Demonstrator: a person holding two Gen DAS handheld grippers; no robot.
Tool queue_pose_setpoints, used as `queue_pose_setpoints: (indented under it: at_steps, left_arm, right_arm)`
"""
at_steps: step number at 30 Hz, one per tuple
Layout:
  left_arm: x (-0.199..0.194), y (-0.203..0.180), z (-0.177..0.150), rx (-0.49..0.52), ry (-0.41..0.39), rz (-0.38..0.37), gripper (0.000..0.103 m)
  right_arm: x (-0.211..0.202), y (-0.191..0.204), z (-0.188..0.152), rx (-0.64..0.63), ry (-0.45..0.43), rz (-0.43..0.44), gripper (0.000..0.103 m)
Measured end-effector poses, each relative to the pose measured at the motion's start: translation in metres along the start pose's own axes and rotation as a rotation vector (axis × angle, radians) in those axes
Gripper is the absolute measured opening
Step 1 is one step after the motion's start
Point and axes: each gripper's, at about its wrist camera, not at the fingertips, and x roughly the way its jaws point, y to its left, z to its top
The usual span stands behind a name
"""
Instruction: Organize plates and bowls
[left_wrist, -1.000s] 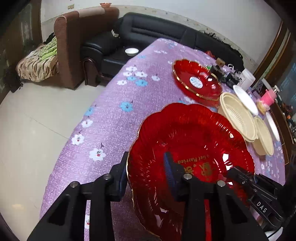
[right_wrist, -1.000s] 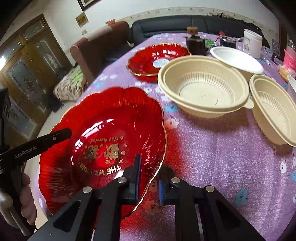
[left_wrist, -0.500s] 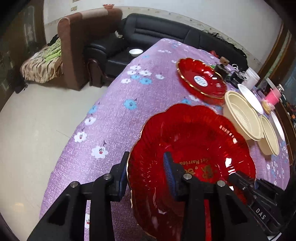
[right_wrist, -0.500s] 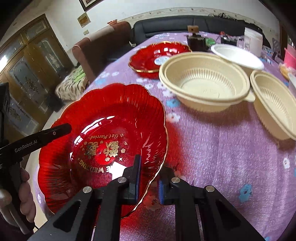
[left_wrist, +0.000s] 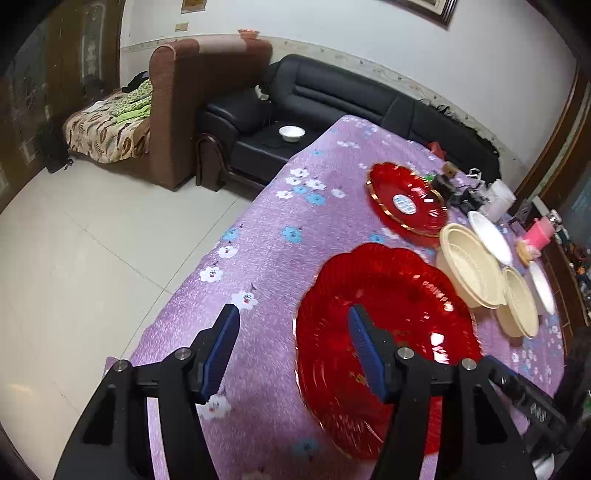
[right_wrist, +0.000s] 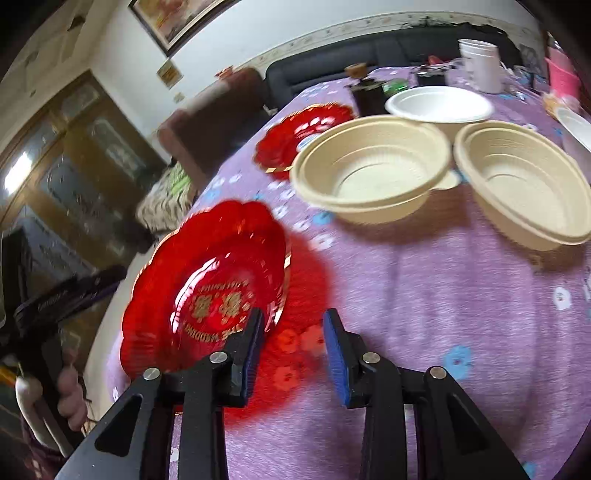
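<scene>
In the left wrist view, the large scalloped red translucent plate with gold lettering (left_wrist: 388, 325) is seen lying on the purple flowered tablecloth (left_wrist: 280, 221), near the table's close edge. The left gripper (left_wrist: 291, 325) is held above it with its jaws opening; one blue pad is over the plate's rim area, the other over bare cloth, and nothing is pressed between them. Further back, a second red gold-rimmed plate (left_wrist: 406, 201) and two ribbed cream plastic bowls (left_wrist: 471, 269) are set in a row (white dishes lie beside them).

In the right wrist view, the right gripper (right_wrist: 291, 332) is likewise seen with jaws opening and apart, the plate's rim just at the left pad but not clamped. The cream bowls (right_wrist: 373, 173) stand well apart from the plate.

A risk is judged here: the plate sits close to the table's edge, and a pad catching the rim during withdrawal could drag or tip it toward the floor.
</scene>
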Motion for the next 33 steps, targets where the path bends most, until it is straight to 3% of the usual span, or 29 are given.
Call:
queue_pose_setpoints:
  at_steps: [6,10,19,26,33]
  left_arm:
    - [-0.030,-0.022,-0.013,0.092,-0.049,-0.046,0.071]
    - [-0.039,-0.042,-0.022,0.141,-0.047,-0.064,0.071]
    - [-0.051,-0.100,-0.054,0.324,-0.016,-0.189,0.078]
    - [-0.037,-0.132,-0.069,0.370,0.034,-0.238,0.078]
    - [-0.024,-0.150,-0.067,0.346,0.071,-0.256,0.078]
  right_arm:
    - [-0.026,-0.035,0.004,0.074,-0.053,-0.030,0.041]
    - [-0.037,-0.062,0.007,0.148,-0.081,-0.049,0.041]
    - [-0.078,-0.121,0.005,0.270,-0.149,-0.097,0.041]
    - [-0.115,-0.167,-0.007,0.341,-0.198,-0.152,0.041]
    - [-0.134,-0.195,-0.007,0.377,-0.220,-0.154,0.041]
